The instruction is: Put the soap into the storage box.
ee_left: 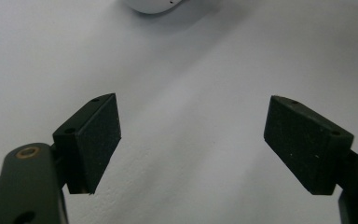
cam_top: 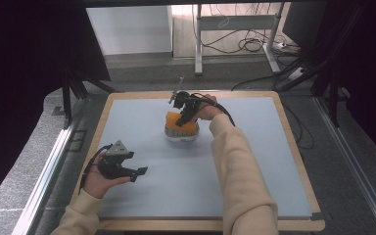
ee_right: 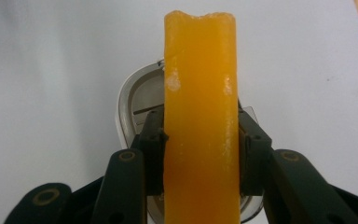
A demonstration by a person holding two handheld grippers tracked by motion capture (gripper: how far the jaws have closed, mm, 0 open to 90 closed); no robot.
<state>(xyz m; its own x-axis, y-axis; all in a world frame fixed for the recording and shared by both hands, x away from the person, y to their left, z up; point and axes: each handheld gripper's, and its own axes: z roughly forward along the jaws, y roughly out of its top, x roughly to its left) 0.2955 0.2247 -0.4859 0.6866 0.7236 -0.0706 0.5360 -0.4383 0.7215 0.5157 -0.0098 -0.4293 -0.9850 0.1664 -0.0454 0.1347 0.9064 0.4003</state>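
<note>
While clamped on orange sponge above white dish at table middle | right gripper: lower straight, keep sponge upright, release only once seated | left gripper: jaws apart, empty, resting near front-left.

Spongy orange block, glossy white plastic dish, matt grey tabletop with wooden rim

Pale blue-grey table top with light wooden edge, grey carpeted floor, white-legged desk frame behind — loose cables beneath, dark curtains either side
</note>
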